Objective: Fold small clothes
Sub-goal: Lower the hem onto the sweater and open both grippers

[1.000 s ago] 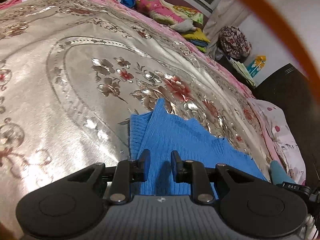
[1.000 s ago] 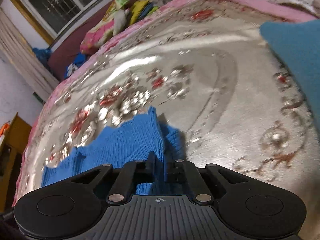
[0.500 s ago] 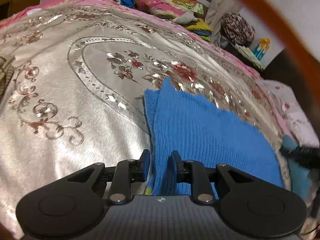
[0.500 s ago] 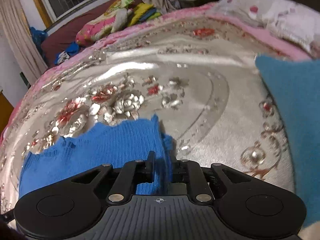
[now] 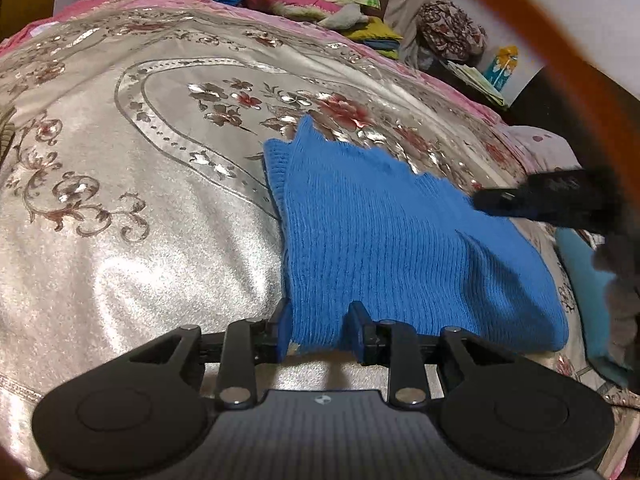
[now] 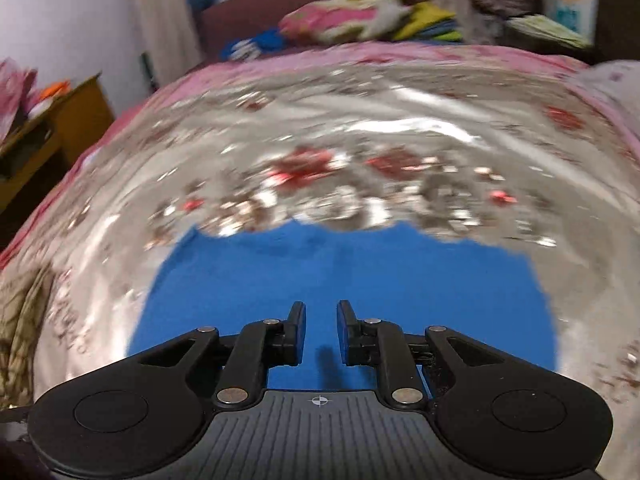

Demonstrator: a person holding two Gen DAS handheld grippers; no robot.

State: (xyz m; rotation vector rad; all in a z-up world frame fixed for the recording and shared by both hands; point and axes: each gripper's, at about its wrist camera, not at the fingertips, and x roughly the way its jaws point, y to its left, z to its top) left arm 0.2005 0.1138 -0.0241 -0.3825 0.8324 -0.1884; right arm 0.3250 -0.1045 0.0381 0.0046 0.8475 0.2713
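My left tongs point(image 5: 320, 330) stand parted around the near edge of the blue knit garment point(image 5: 400, 248) on the bed point(image 5: 132, 256). My right tongs point(image 6: 321, 330) hover above it, parted, empty; bare bedspread stretches left and beyond.

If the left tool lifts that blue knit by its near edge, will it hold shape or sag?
Probably sag: the blue knit already drapes in soft folds. It looks light and thin. On the shiny bedspread it may slide rather than stay put.
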